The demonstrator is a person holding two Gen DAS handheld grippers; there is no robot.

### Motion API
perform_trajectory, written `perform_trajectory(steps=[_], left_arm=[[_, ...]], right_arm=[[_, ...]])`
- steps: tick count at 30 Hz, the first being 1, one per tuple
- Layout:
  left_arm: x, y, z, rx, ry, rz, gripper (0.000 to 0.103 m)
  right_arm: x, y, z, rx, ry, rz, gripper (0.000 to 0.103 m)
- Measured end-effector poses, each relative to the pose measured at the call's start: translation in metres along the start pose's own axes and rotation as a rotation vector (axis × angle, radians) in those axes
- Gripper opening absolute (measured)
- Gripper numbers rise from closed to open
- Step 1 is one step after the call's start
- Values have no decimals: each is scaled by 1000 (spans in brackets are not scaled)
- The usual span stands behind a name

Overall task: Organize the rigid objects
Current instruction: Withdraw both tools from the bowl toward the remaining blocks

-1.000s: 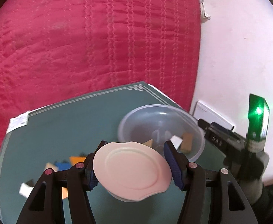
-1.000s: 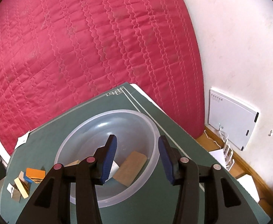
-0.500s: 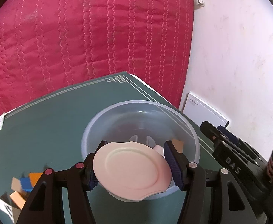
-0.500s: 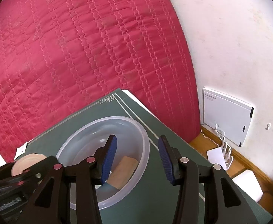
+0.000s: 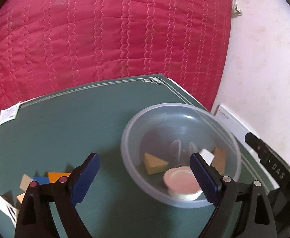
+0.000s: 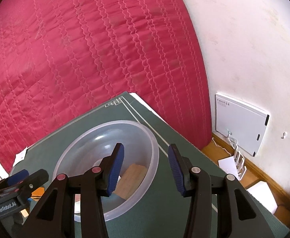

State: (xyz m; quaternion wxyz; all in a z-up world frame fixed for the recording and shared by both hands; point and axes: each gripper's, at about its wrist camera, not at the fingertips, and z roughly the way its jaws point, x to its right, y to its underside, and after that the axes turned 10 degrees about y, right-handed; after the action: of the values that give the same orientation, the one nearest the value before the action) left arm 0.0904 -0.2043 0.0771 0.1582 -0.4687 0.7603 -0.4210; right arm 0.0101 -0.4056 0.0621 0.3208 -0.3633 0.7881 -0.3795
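Left hand-held gripper point(image 5: 145, 178) wide open, empty. Pink lid point(image 5: 181, 182) lies inside clear bowl point(image 5: 129, 130) on table point(image 5: 75, 129). Right hand-held gripper point(image 6: 145, 170) parted, empty, above bowl rim.

Left hand-held gripper point(image 5: 145, 176): jaws spread wide, nothing between the blue pads, right pad over the clear bowl point(image 5: 180, 152). Right hand-held gripper point(image 6: 145, 170): jaws parted, empty, left pad above the bowl's right rim.
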Motion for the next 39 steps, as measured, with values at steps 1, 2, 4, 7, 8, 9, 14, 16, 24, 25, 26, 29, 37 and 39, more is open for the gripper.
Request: perform_trajectory(steps=[1, 2, 4, 7, 8, 9, 14, 16, 24, 25, 26, 29, 37, 39], left_arm=[[-1, 2, -2, 3, -11, 8, 94], [-2, 3, -2, 4, -19, 13, 94], [-2, 6, -7, 10, -30, 23, 94], [-2, 8, -11, 12, -55, 38, 94], [-2, 9, -13, 15, -61, 45, 94], [-2, 10, -16, 19, -68, 52, 94], [-12, 16, -33, 32, -94, 58, 94], [-18, 20, -42, 41, -101, 54, 94], [-66, 36, -82, 62, -176, -10, 94], [-73, 38, -85, 62, -184, -20, 94], [-80, 40, -90, 61, -192, -31, 94], [-101, 47, -104, 58, -224, -54, 94], [-124, 40, -157, 127, -303, -33, 94], [-123, 33, -174, 157, -310, -24, 94]], right_arm=[[-1, 1, 0, 0, 1, -3, 48], [-2, 1, 1, -1, 1, -6, 48], [-4, 2, 1, -1, 3, -14, 48], [-6, 4, 0, 3, 6, -25, 48], [-7, 4, 0, 3, 7, -29, 48], [-8, 5, -1, 4, 9, -35, 48], [-14, 8, -2, 16, 26, -66, 48], [-17, 9, -4, 26, 37, -81, 48], [-23, 16, -17, 49, 87, -102, 49], [-23, 16, -17, 39, 88, -99, 49], [-23, 17, -18, 29, 91, -94, 49], [-19, 21, -24, 0, 105, -63, 49], [-41, -9, -67, 22, 17, -69, 49], [-51, -26, -91, 58, -26, -78, 49]])
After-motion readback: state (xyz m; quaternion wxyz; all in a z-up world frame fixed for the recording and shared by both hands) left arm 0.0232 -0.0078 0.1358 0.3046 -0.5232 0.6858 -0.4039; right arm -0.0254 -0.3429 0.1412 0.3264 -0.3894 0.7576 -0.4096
